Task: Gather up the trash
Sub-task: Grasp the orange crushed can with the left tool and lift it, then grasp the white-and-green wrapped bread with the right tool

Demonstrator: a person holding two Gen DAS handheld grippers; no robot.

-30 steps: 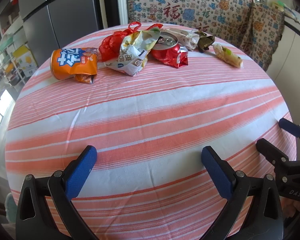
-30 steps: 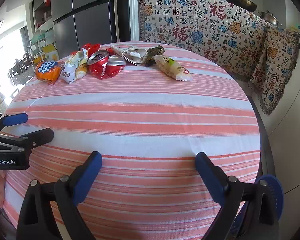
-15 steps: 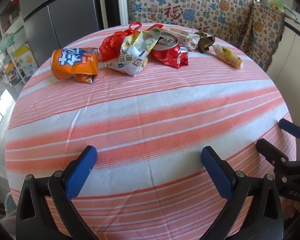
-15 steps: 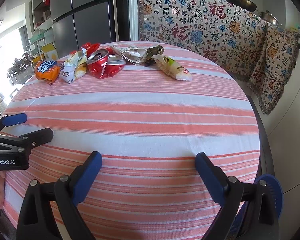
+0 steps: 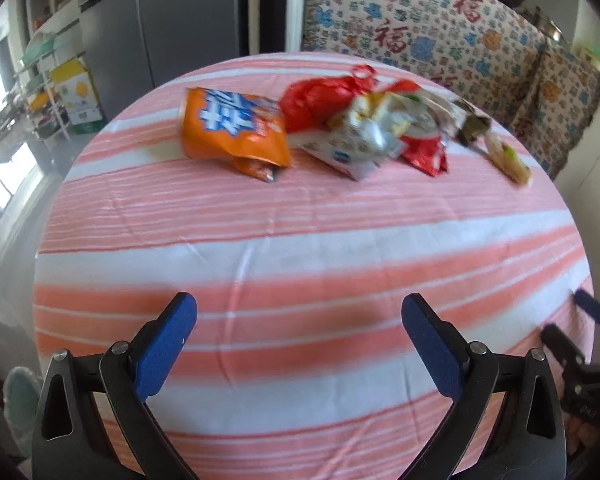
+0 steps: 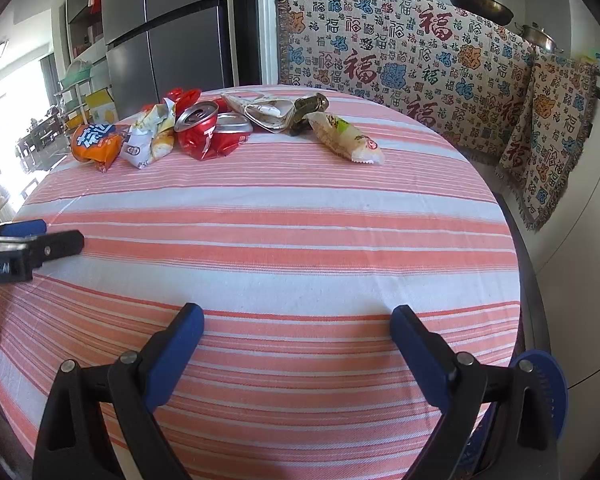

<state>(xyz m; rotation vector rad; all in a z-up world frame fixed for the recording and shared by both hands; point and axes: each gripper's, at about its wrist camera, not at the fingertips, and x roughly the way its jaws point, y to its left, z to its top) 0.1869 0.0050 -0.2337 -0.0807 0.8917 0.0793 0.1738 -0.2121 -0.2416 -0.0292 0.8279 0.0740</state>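
Trash lies in a row across the far side of the round striped table (image 5: 300,248): an orange snack bag (image 5: 232,132), a red plastic bag (image 5: 316,98), a white-yellow wrapper (image 5: 360,140), a crushed red can (image 6: 204,130), a crumpled paper wrapper (image 6: 266,114) and a pale snack packet (image 6: 346,140). My left gripper (image 5: 298,320) stands open over the near part of the table, nothing between its fingers. Over the table's near edge my right gripper (image 6: 296,328) is open and empty too. Each gripper also shows at the edge of the other's view.
A grey fridge (image 6: 172,36) stands behind the table on the left. A patterned cloth (image 6: 400,56) hangs over a counter behind and to the right, with pans on top. Shelves with boxes (image 5: 72,92) stand at the far left.
The left gripper has swung left and moved forward, so the trash row sits more to the right in its blurred view. The right gripper has hardly moved.
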